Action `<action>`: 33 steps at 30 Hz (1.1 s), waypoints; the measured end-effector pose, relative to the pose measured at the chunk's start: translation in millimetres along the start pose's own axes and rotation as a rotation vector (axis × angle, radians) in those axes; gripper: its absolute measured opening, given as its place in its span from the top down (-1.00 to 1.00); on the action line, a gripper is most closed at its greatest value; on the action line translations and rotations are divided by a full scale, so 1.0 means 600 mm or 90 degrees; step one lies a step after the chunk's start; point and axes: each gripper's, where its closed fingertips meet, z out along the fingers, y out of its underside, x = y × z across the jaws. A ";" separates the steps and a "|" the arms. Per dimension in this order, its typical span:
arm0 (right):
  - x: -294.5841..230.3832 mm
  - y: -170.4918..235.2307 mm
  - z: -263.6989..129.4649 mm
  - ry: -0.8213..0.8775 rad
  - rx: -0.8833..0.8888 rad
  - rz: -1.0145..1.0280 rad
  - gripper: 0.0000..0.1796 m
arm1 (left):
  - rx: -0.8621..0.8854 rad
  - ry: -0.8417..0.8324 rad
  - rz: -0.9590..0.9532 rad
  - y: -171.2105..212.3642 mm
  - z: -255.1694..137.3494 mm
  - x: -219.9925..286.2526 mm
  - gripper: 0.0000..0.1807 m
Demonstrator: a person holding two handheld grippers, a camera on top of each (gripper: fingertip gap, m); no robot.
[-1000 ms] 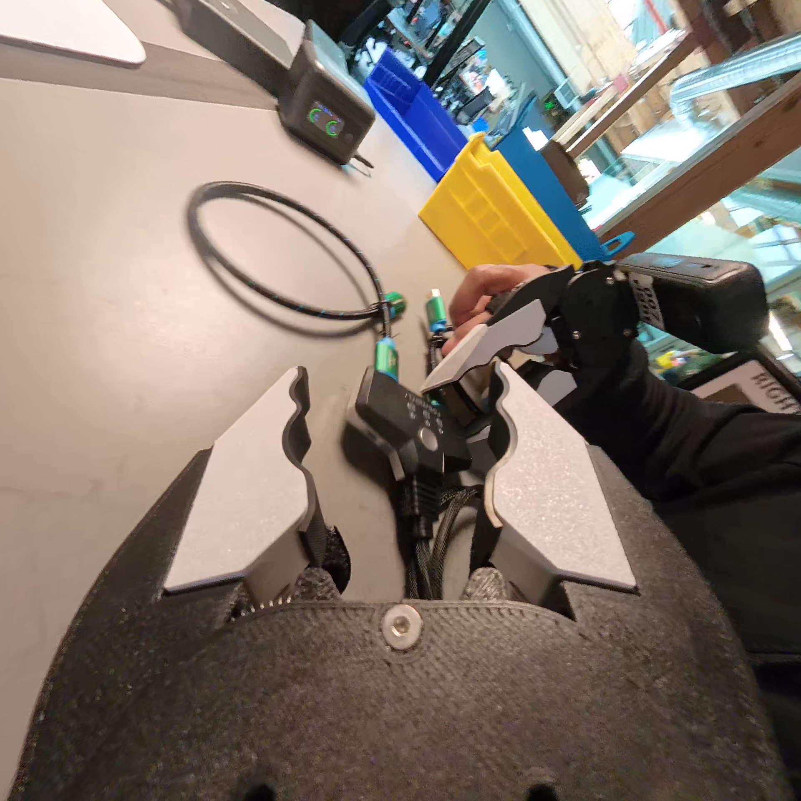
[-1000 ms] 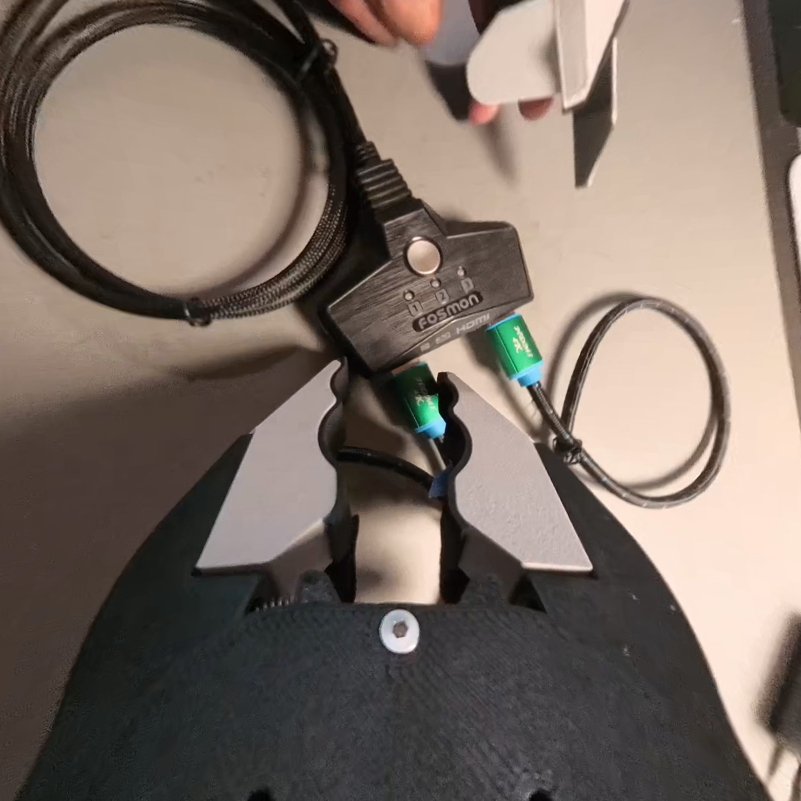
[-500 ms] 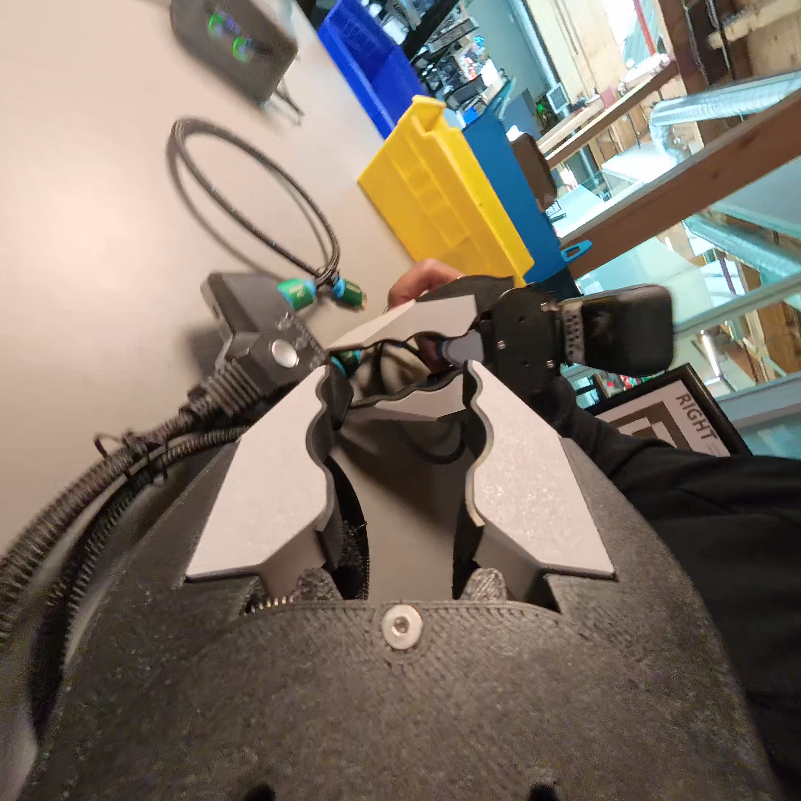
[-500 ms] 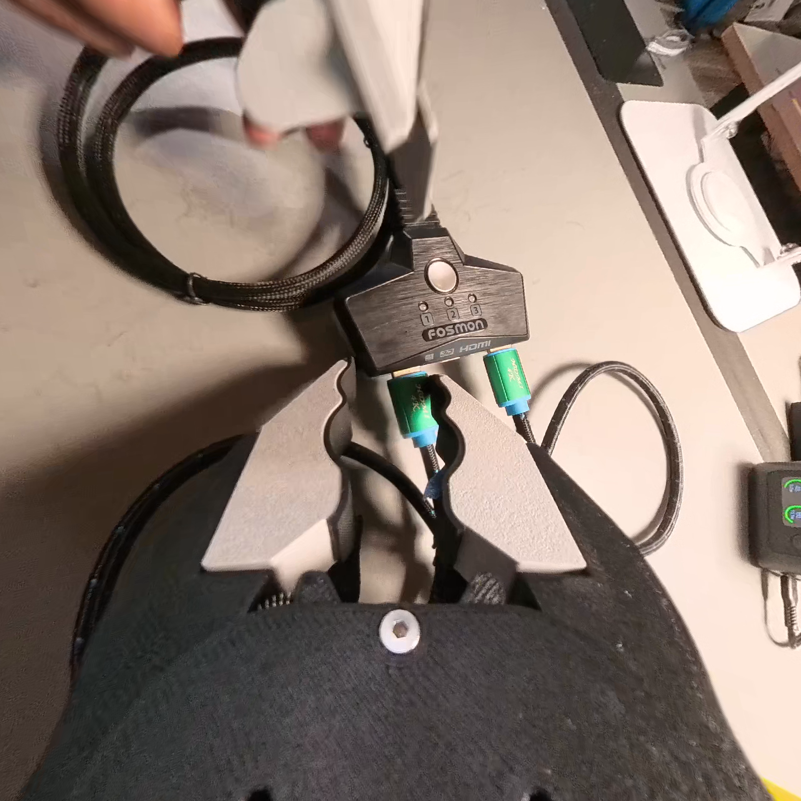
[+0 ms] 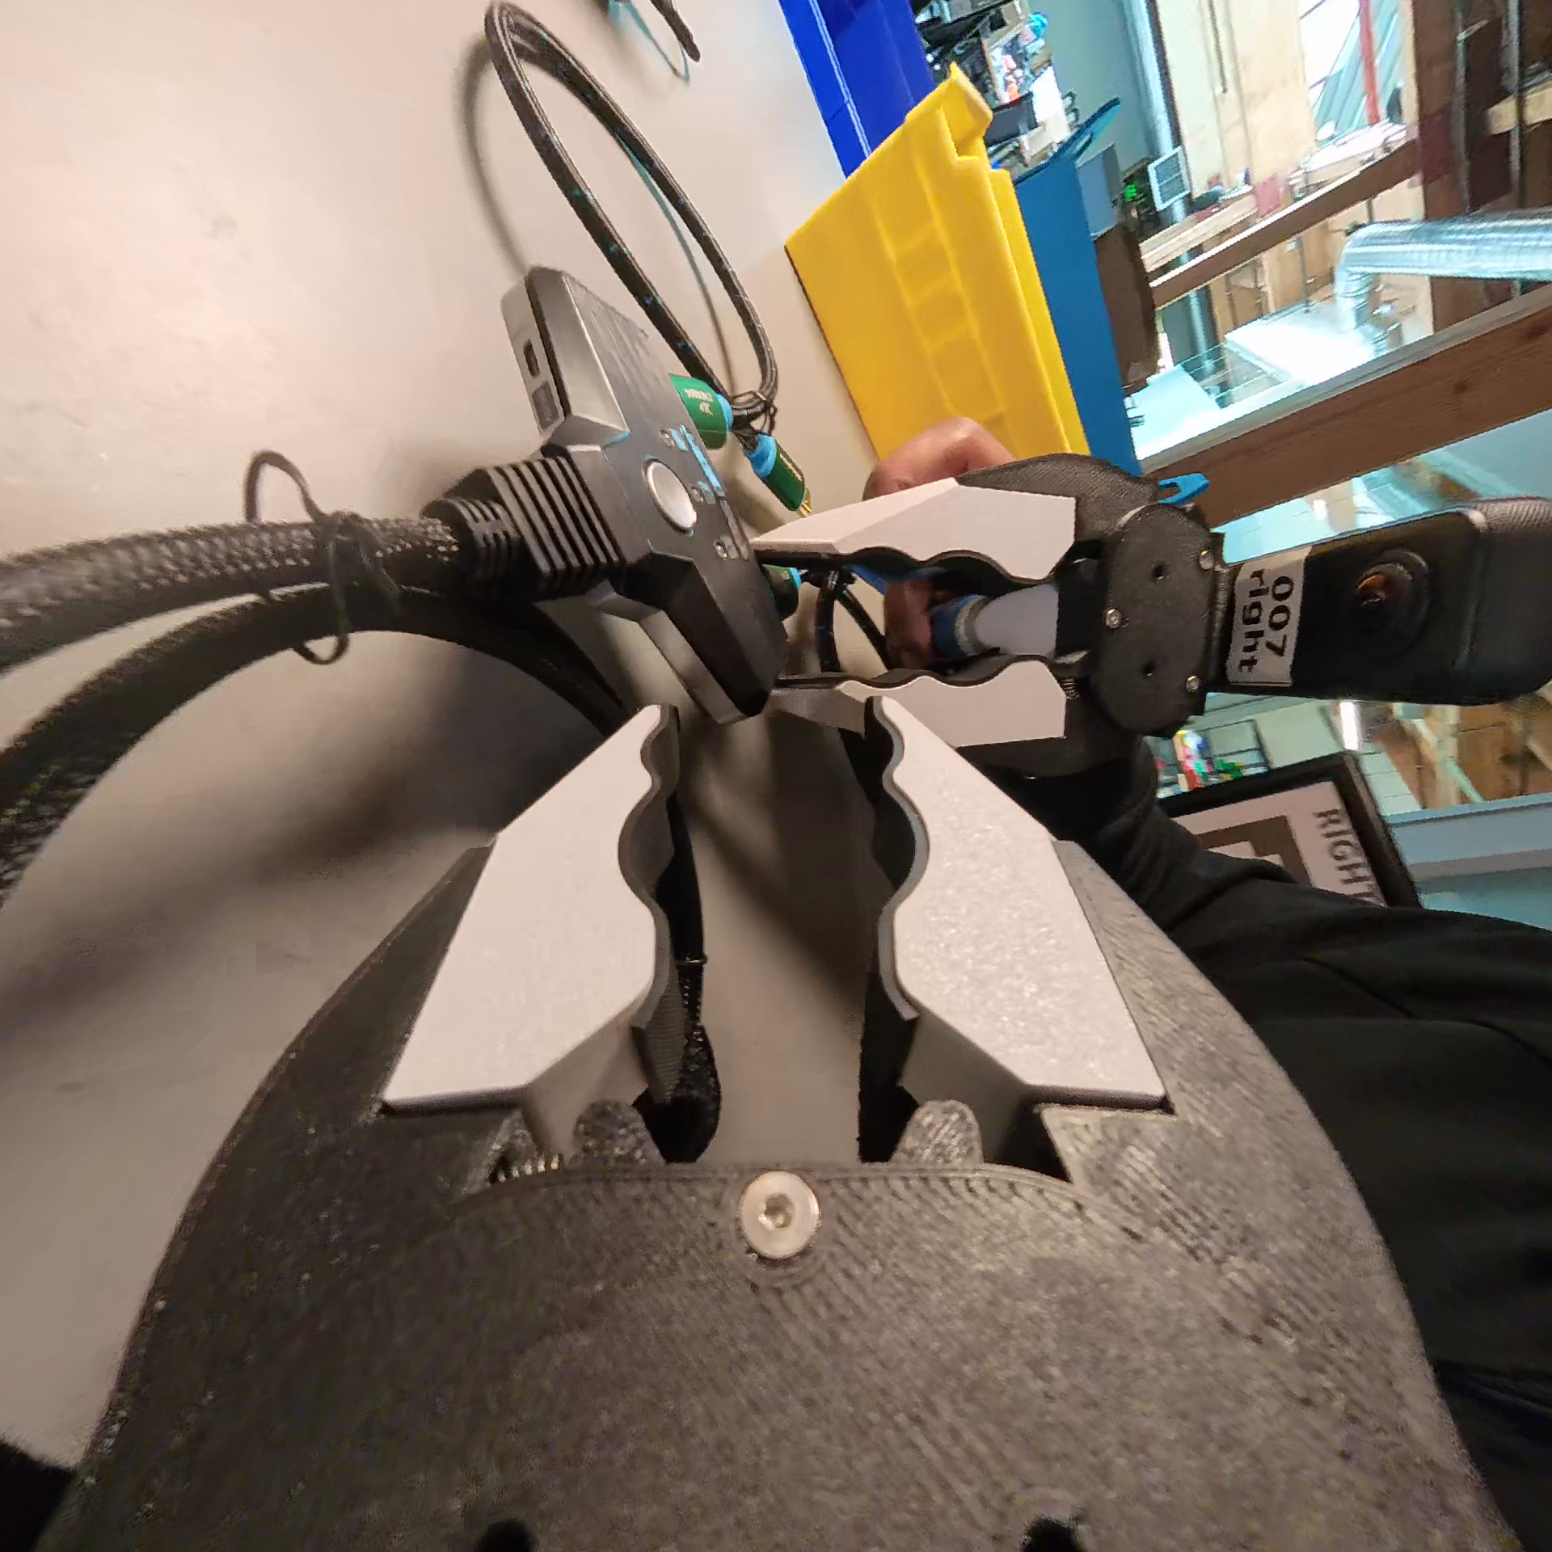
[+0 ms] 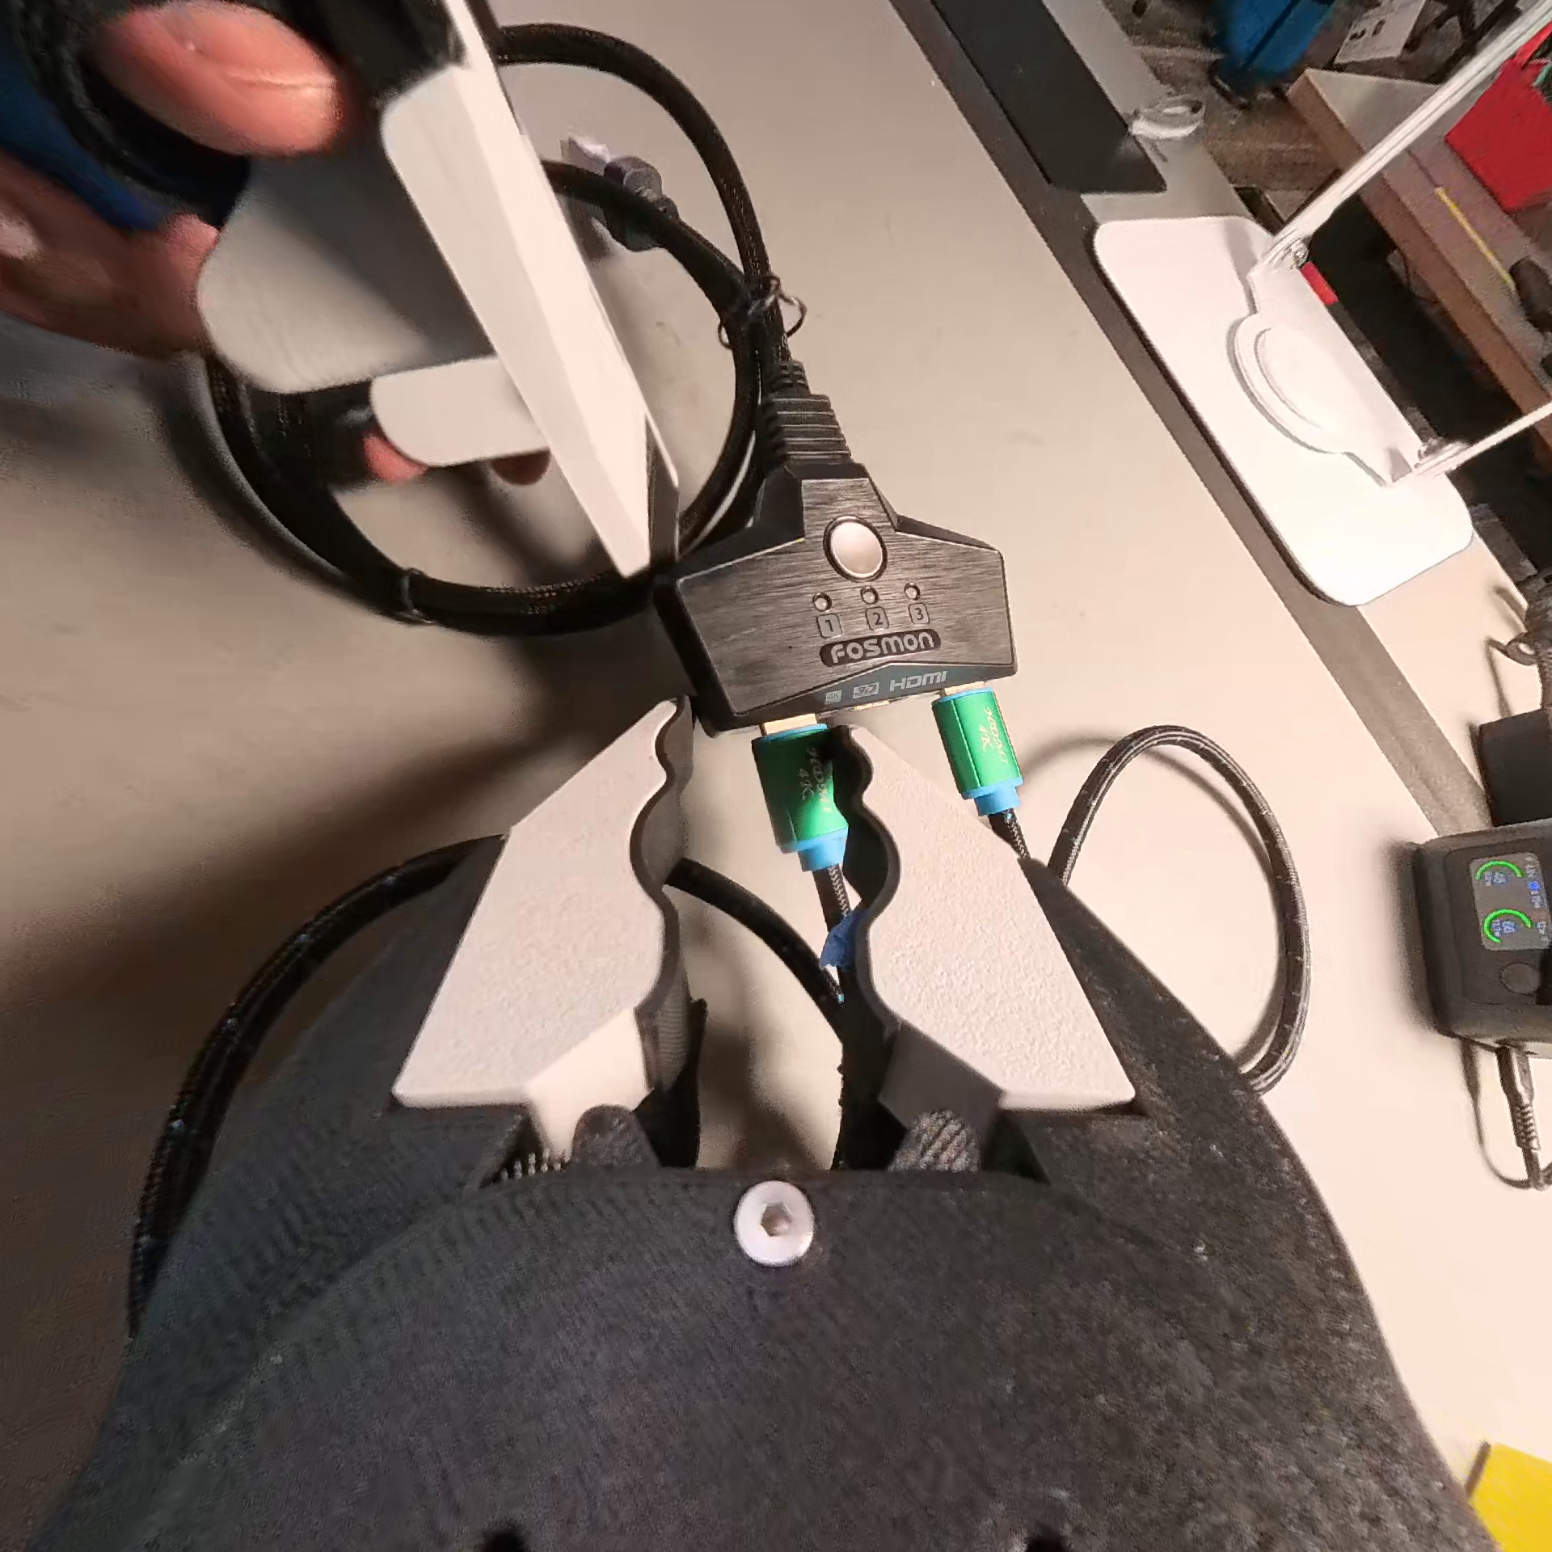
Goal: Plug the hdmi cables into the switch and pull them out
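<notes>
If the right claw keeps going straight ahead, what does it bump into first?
Most likely the black switch. The right claw is open and points straight at the switch's port edge, with a green plug already lying between its fingers. One fingertip looks nearly against the switch, though depth is hard to judge.

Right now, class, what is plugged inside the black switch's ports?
Two green plugs enter the switch: one sits between the open right tool's fingers with gold metal still showing, the other farther right. The port interiors are hidden by the housing.
</notes>
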 end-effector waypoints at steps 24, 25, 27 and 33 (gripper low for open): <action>-0.037 -0.073 -0.002 0.036 0.142 -0.033 0.67 | 0.152 -0.005 -0.016 -0.037 -0.010 -0.012 0.72; -0.035 -0.074 -0.005 0.042 0.144 -0.041 0.65 | 0.148 -0.018 0.035 -0.039 -0.012 -0.010 0.72; -0.031 -0.072 -0.008 0.059 0.140 -0.072 0.63 | 0.141 -0.034 0.120 -0.041 -0.017 -0.006 0.73; -0.049 -0.052 0.001 0.032 0.104 -0.139 0.63 | 0.167 0.046 0.154 -0.036 -0.046 0.011 0.76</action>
